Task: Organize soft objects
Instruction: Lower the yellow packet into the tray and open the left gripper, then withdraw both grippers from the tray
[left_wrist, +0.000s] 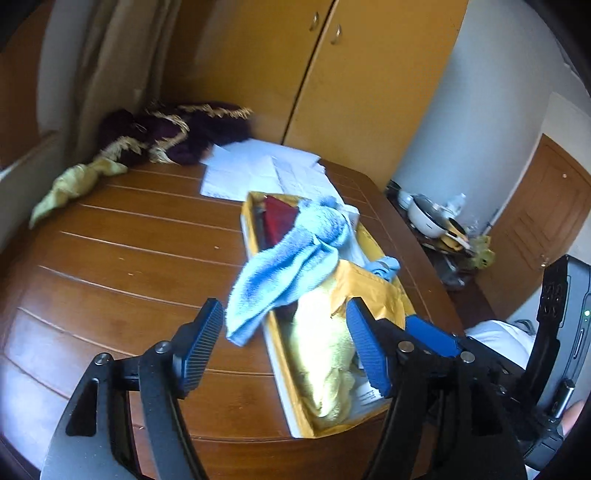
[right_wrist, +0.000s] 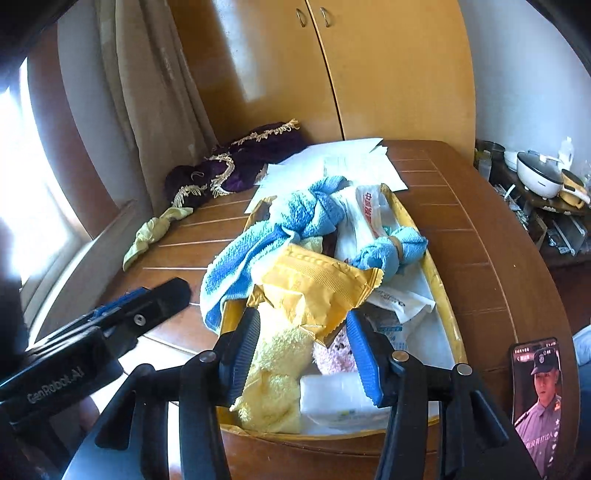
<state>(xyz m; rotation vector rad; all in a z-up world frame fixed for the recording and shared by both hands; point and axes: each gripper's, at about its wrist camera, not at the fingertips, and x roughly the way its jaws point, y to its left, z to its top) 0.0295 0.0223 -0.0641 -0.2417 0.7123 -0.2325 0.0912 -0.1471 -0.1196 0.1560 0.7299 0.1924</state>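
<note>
A long yellow-rimmed box (left_wrist: 281, 376) lies on the wooden table (left_wrist: 129, 258), stuffed with soft things. A light blue towel (left_wrist: 291, 258) spills over its left rim. Below it lie a yellow padded envelope (left_wrist: 373, 291) and a pale yellow towel (left_wrist: 325, 362). My left gripper (left_wrist: 286, 343) is open just above the box's near half, with the blue towel's hanging end and the yellow towel between its fingers. My right gripper (right_wrist: 303, 356) is open over the box's near end (right_wrist: 436, 280), above the yellow towel (right_wrist: 273, 369), the envelope (right_wrist: 317, 291) and a pink fluffy item (right_wrist: 336, 354). A knotted blue cloth (right_wrist: 395, 247) lies further back.
Purple cloth with gold fringe (left_wrist: 177, 133), a yellow-green cloth (left_wrist: 74, 184) and white papers (left_wrist: 258, 170) lie at the table's far side. A phone (right_wrist: 537, 398) rests at the near right edge. A wardrobe, a curtain and a cluttered side stand (right_wrist: 535, 177) surround the table.
</note>
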